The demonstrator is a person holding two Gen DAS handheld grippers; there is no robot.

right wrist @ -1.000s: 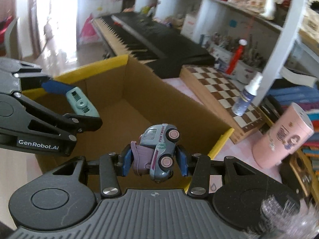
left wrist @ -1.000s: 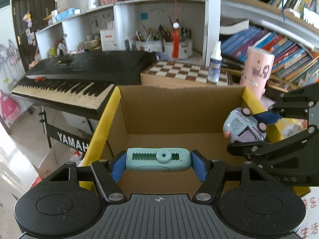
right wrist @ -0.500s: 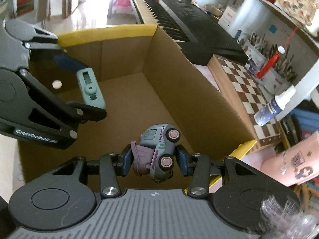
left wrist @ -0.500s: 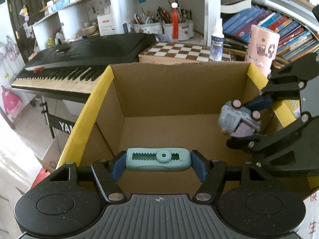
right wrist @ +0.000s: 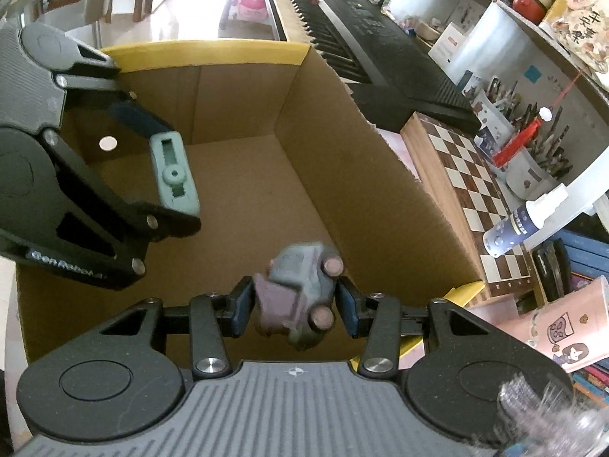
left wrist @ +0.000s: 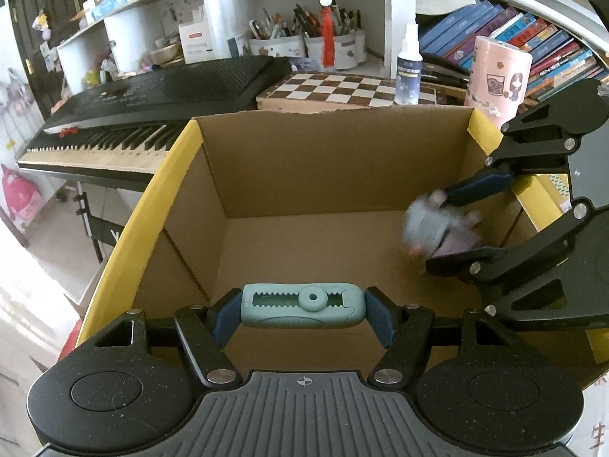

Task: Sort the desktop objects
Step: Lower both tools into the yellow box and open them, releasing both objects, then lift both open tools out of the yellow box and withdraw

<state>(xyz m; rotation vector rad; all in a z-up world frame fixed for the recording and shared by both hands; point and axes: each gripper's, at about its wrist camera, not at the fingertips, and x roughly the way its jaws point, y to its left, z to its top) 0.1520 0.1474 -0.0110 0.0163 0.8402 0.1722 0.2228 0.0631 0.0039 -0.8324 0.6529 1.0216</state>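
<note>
An open cardboard box (left wrist: 152,198) with yellow rim tape fills both views; its floor is bare. My left gripper (left wrist: 302,312) is shut endwise on a teal utility knife (left wrist: 302,304), held level above the box's near side. My right gripper (left wrist: 456,224) reaches in over the right wall, shut on a grey and purple toy car (left wrist: 434,228) that looks blurred. In the right wrist view the toy car (right wrist: 300,297) sits tilted between the blue pads of my right gripper (right wrist: 293,306), above the box (right wrist: 213,47) floor. My left gripper (right wrist: 167,175) with the knife (right wrist: 173,175) is at the left.
Behind the box lie a black keyboard (left wrist: 152,91), a wooden chessboard (left wrist: 342,91), a white spray bottle (left wrist: 409,64) and a pink cylinder (left wrist: 495,76). Pen pots (left wrist: 304,43) and books (left wrist: 514,30) fill the shelves at the back.
Both grippers came further over the box, so more of its inside shows. My right gripper rolled and sank, and the toy car tilted between its pads and went blurry. The knife stays gripped.
</note>
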